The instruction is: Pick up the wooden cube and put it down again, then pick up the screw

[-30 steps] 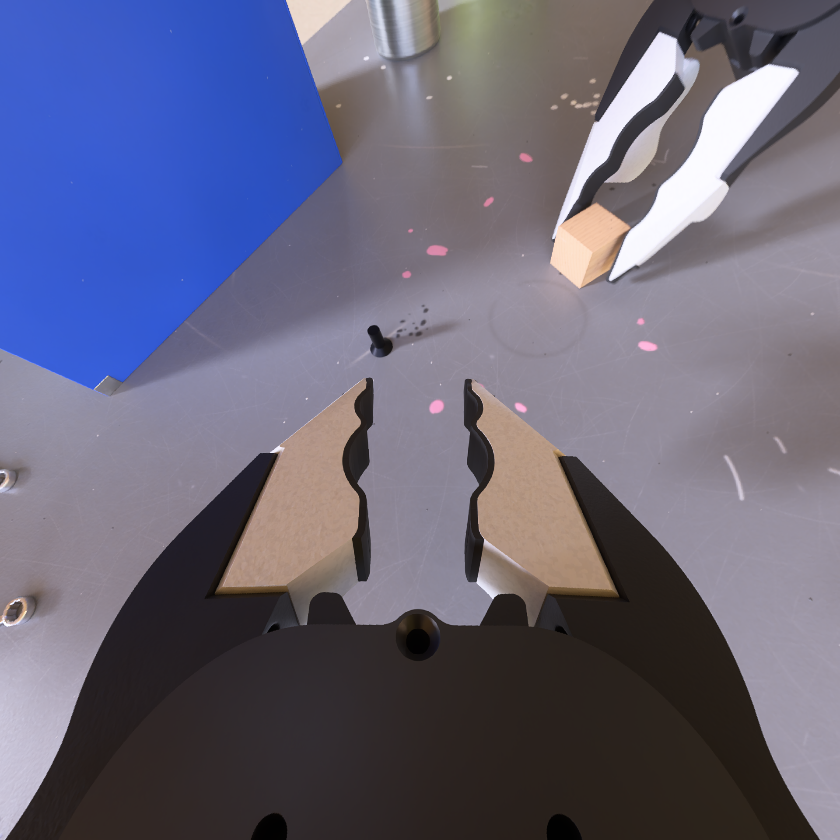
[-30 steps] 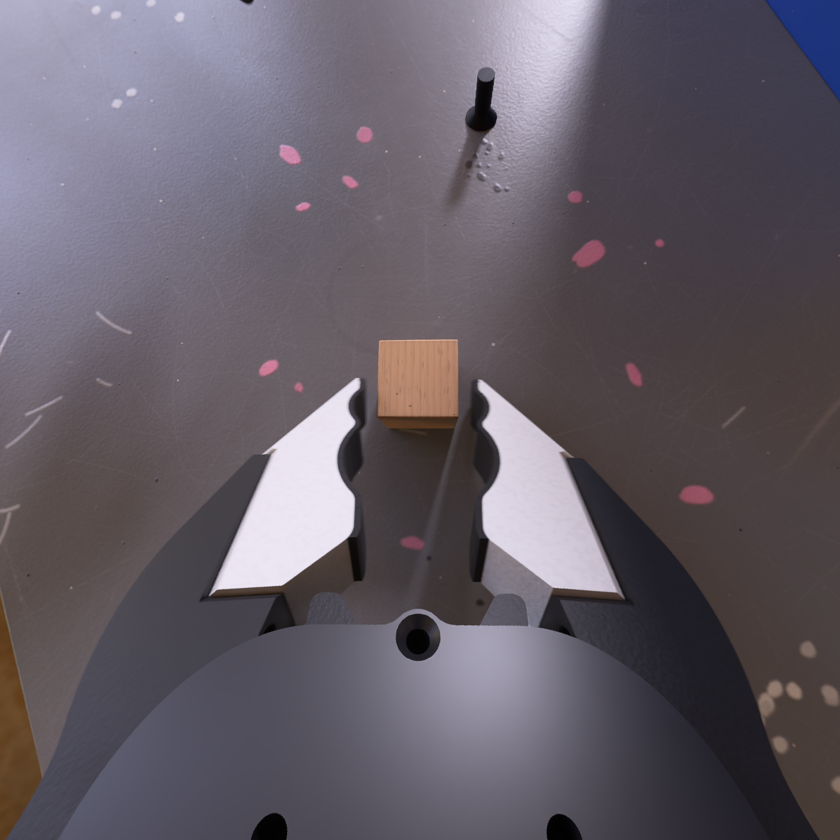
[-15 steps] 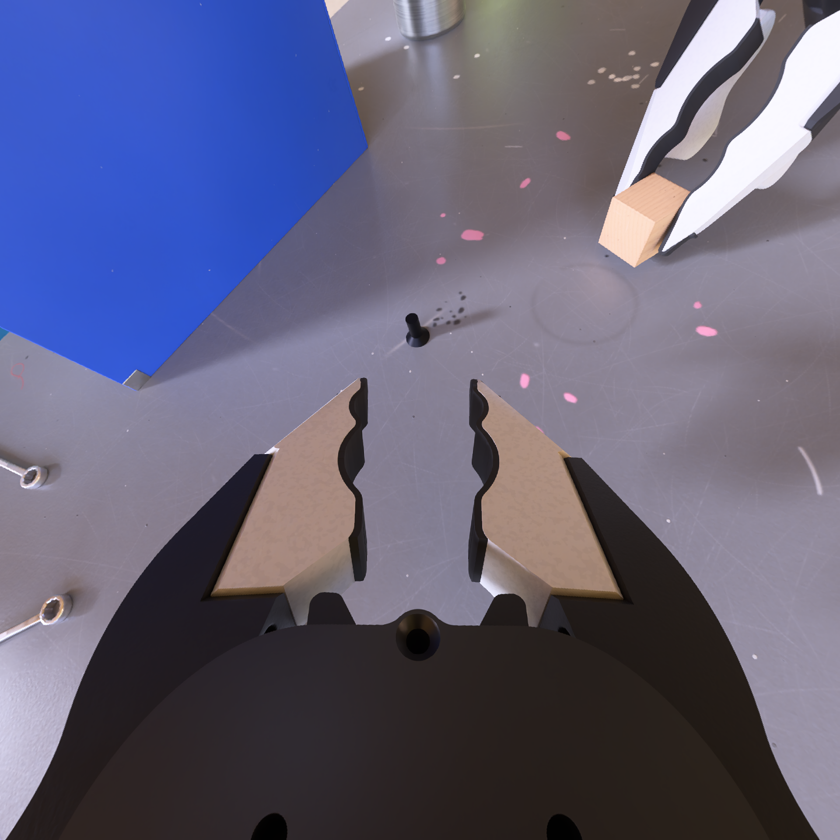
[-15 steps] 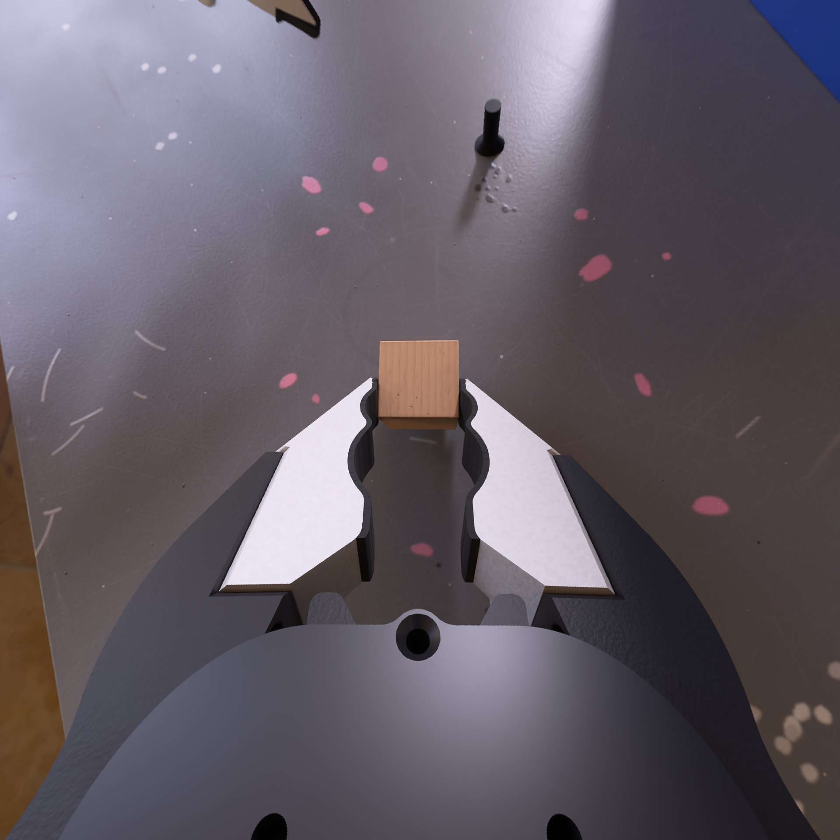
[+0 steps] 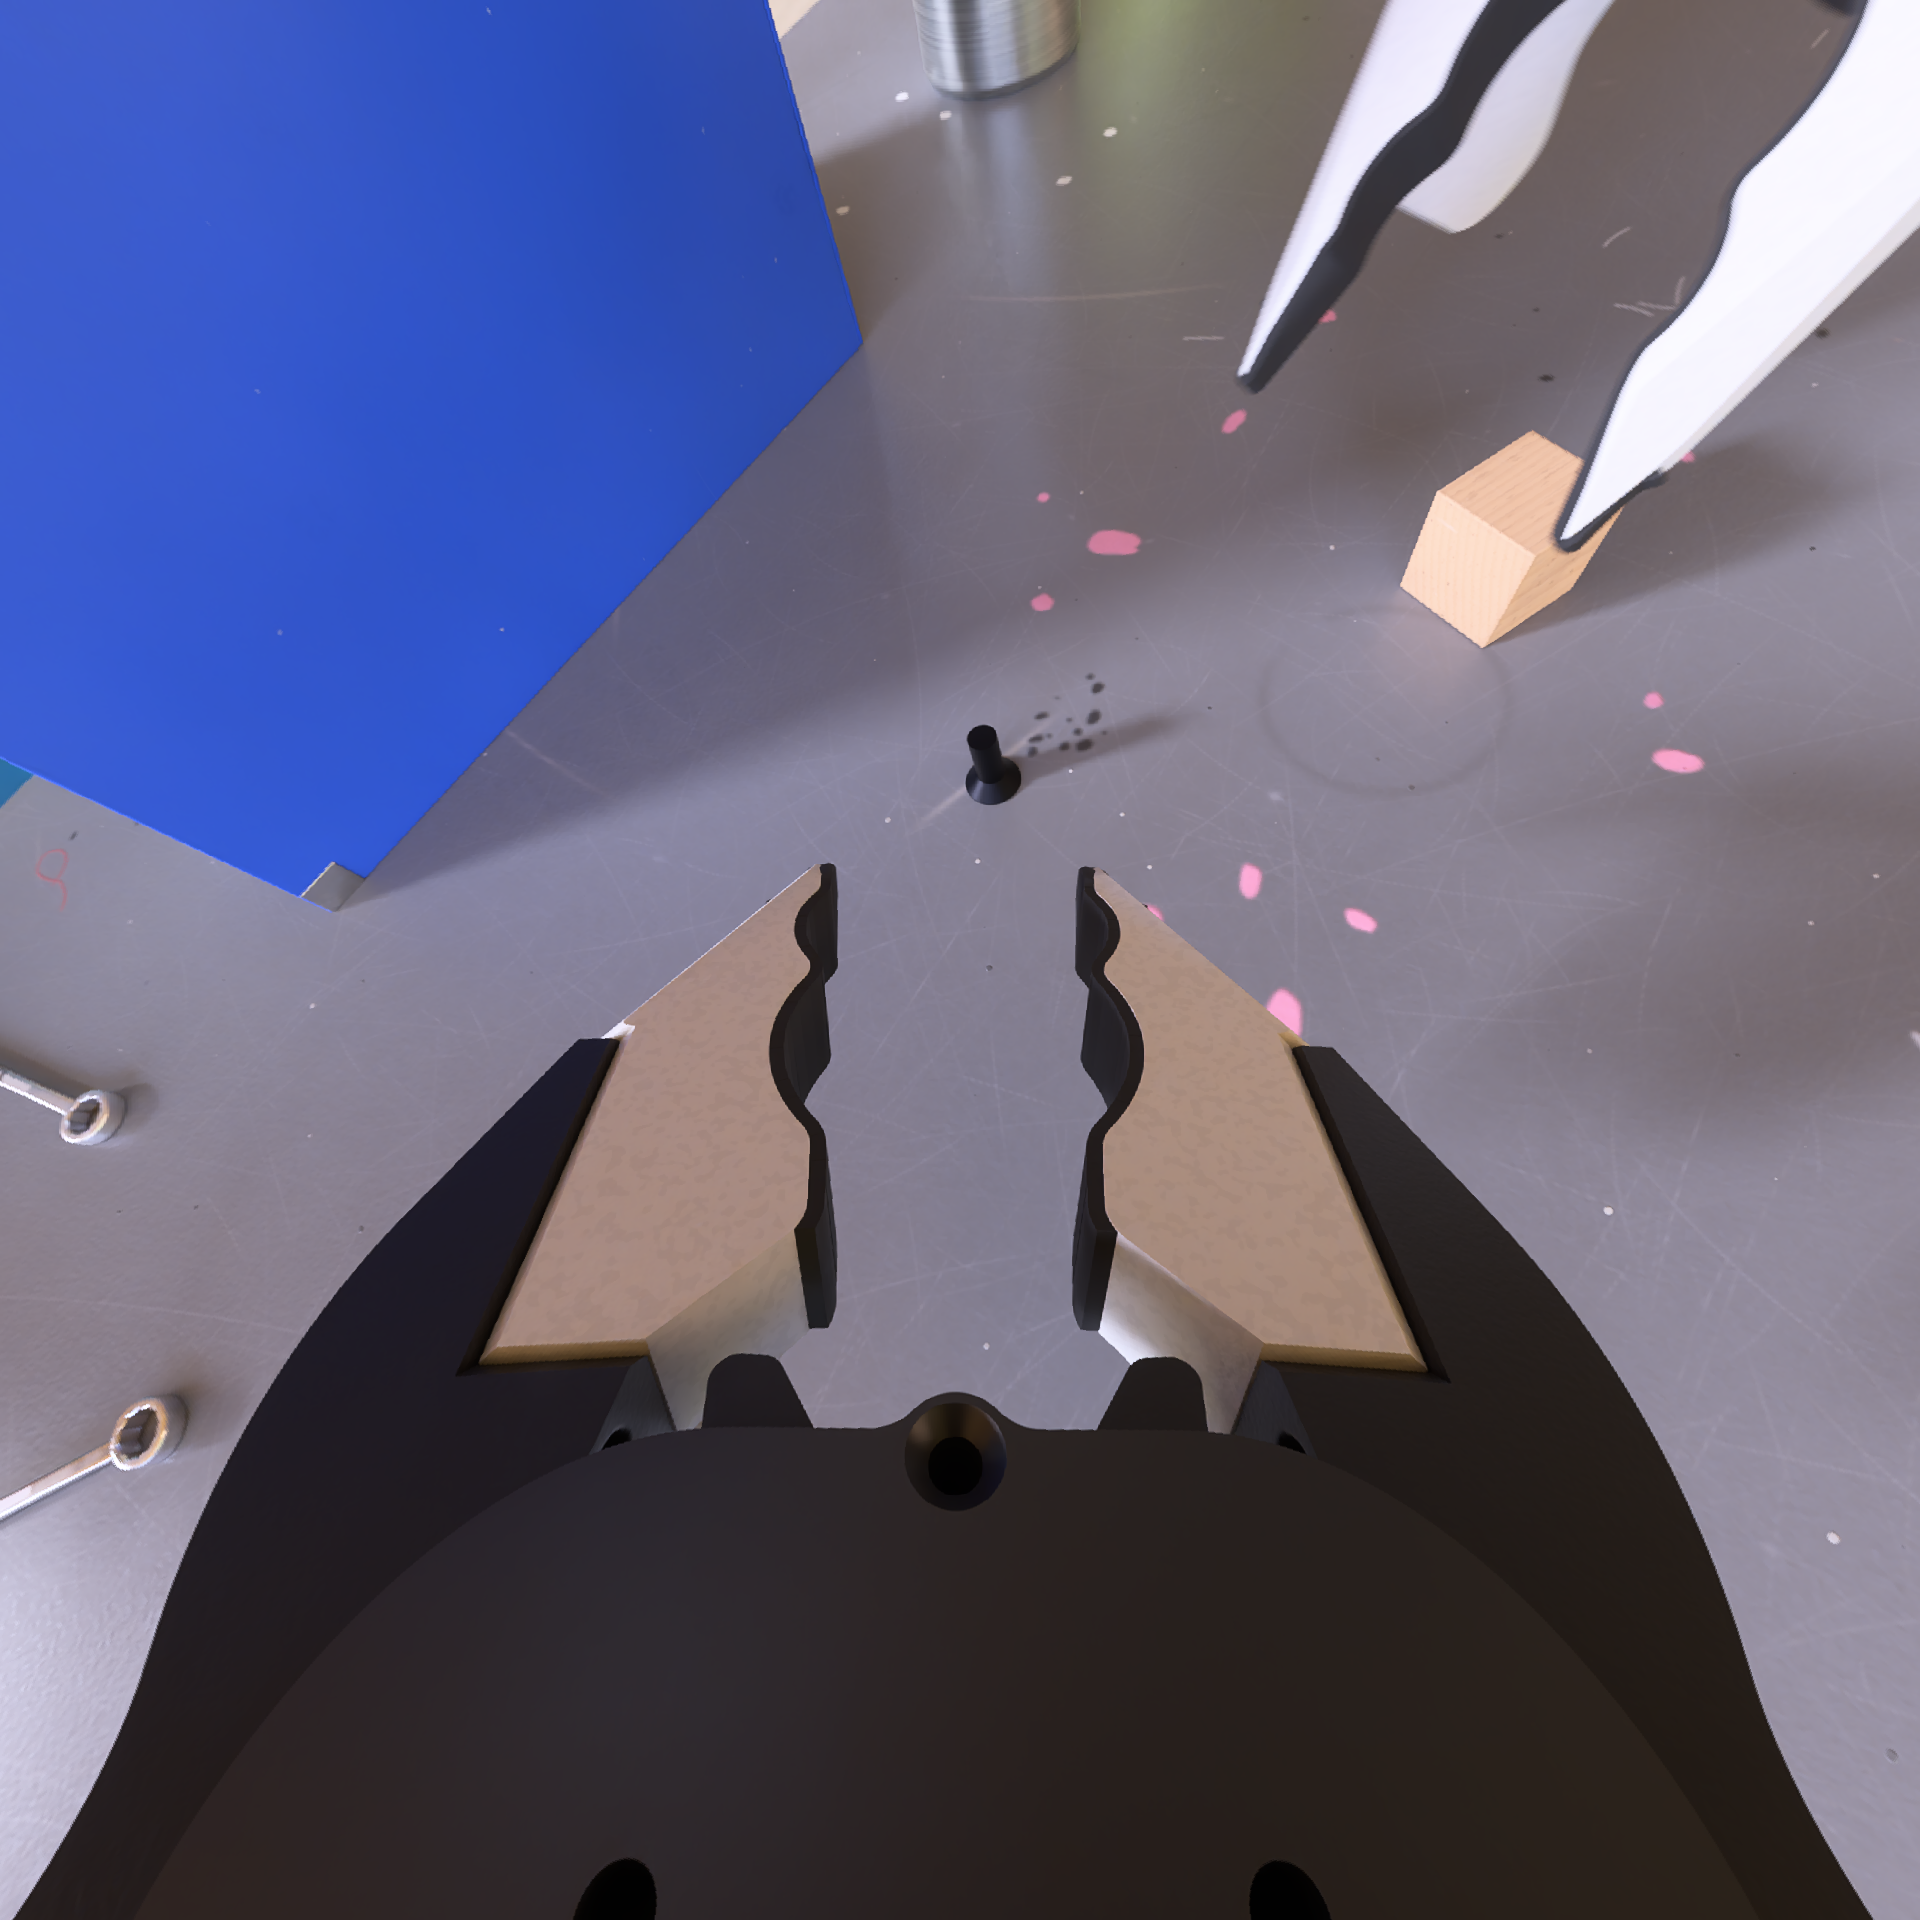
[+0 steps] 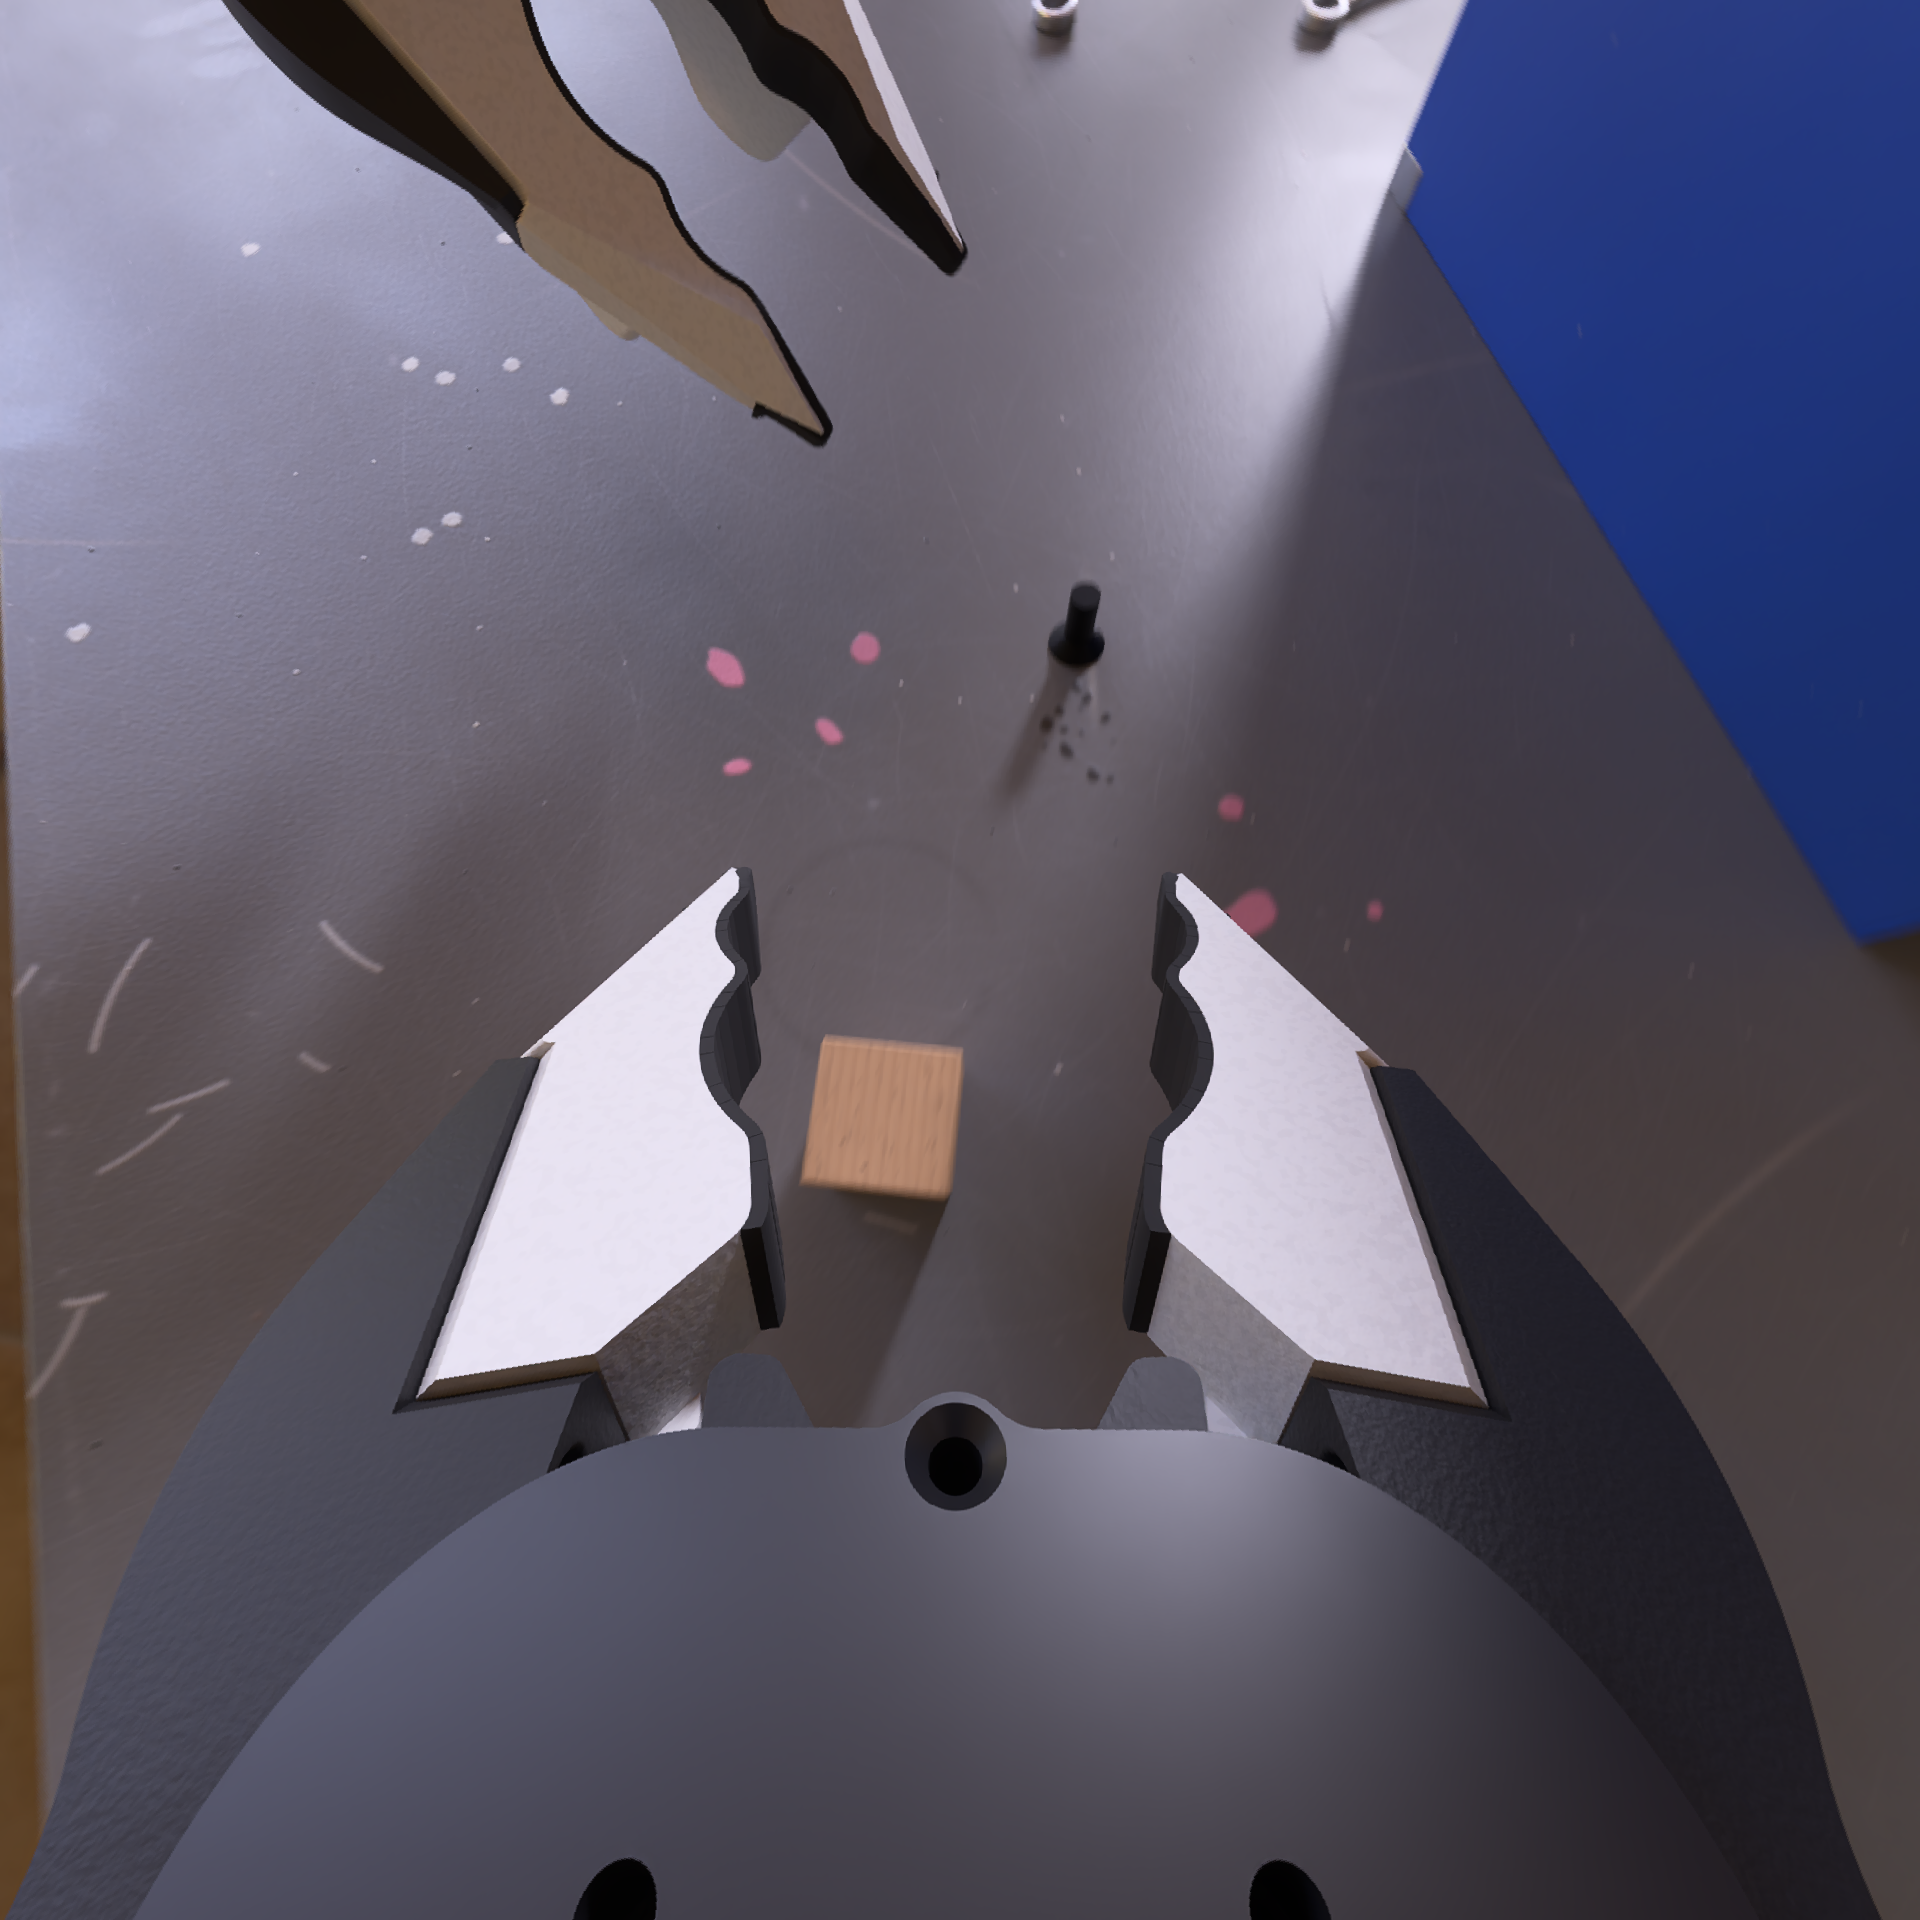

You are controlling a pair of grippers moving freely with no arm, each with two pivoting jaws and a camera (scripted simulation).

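The wooden cube (image 6: pixel 883 1127) rests on the grey table, free of any grip. My right gripper (image 6: pixel 956 888) has white fingers and is open wide, hovering above the cube, which shows between its fingers. In the left wrist view the cube (image 5: pixel 1496 545) sits at the right under the right gripper (image 5: pixel 1413 457). The small black screw (image 5: pixel 987 769) stands head down on the table, just ahead of my left gripper (image 5: pixel 954 878), which has tan fingers and is open and empty. The screw (image 6: pixel 1077 629) lies beyond the cube, with the left gripper (image 6: pixel 881 345) above it.
A big blue box (image 5: pixel 364 364) stands left of the screw and also shows in the right wrist view (image 6: pixel 1714 416). A metal can (image 5: pixel 992 42) stands at the back. Two wrenches (image 5: pixel 88 1112) (image 5: pixel 125 1439) lie at the left. Pink paint spots dot the table.
The right gripper was shut on the cube; it has now opened wide and drawn back above the cube, which now lies on the table. The left gripper has shifted slightly, still open.
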